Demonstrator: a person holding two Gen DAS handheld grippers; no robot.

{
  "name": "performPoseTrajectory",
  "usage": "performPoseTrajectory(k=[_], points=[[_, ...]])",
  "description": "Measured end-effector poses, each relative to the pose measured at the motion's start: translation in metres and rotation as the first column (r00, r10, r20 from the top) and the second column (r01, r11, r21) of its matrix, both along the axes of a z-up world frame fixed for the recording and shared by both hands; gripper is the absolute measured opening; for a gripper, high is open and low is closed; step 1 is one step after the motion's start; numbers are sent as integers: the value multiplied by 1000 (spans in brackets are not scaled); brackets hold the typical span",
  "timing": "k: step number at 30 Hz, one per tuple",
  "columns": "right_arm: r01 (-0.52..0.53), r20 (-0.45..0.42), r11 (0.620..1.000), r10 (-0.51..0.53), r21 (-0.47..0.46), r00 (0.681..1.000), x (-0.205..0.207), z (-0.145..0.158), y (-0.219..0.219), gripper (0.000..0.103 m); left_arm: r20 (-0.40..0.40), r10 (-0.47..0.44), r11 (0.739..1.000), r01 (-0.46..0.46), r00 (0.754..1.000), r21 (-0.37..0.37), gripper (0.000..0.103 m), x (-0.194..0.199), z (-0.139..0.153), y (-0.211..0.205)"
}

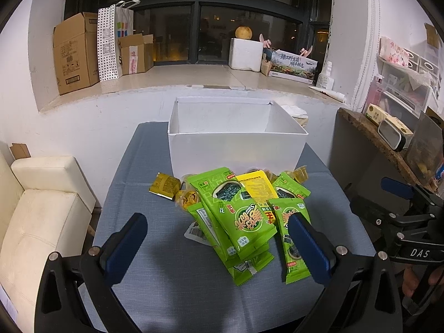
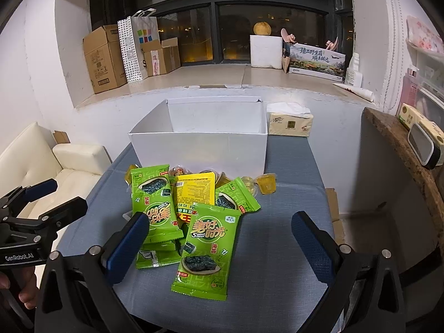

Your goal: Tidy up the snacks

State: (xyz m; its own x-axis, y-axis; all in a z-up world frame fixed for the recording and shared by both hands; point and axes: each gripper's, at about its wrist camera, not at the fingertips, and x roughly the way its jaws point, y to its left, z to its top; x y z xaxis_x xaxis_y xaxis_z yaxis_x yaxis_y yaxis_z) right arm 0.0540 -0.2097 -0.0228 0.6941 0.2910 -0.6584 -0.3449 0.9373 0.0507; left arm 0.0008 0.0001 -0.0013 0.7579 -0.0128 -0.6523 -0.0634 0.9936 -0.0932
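While both claws are hovering spread wide over the near edge of the tabletop (image 1: pixel 155 285), a heap of snacks is lying at its middle. Green seaweed packets (image 2: pixel 206 247) are carrying the words "Sweet Hour" under large Chinese lettering, and the nearest one is lying face up between the fingers of the right claw (image 2: pixel 222 238). A yellow packet (image 2: pixel 195 191) is sitting printed-back up among them, with small yellow jelly cups (image 2: pixel 265 184) scattered along the heap's far side. Behind the heap, toward the far edge, a white box (image 1: pixel 236 149) is standing open; no snacks are showing inside it. A tissue pack (image 2: pixel 290 123) is resting at the far right corner. The left claw (image 1: pixel 219 238) is holding nothing, its blue pads flanking the heap. "DAS" and "GenRobot.AI" are showing on the claw bodies.
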Motion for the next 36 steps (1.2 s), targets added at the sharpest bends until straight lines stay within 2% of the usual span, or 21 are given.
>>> performPoseTrajectory(k=[13, 36], points=[[4, -4, 1000, -4, -1, 1000, 1, 0, -1, 103, -7, 1, 1000, -1, 1000, 24, 103, -1, 1, -3], [5, -11, 1000, -5, -1, 1000, 1, -1, -2, 103, -15, 3, 1000, -3, 1000, 17, 103, 2, -1, -3]])
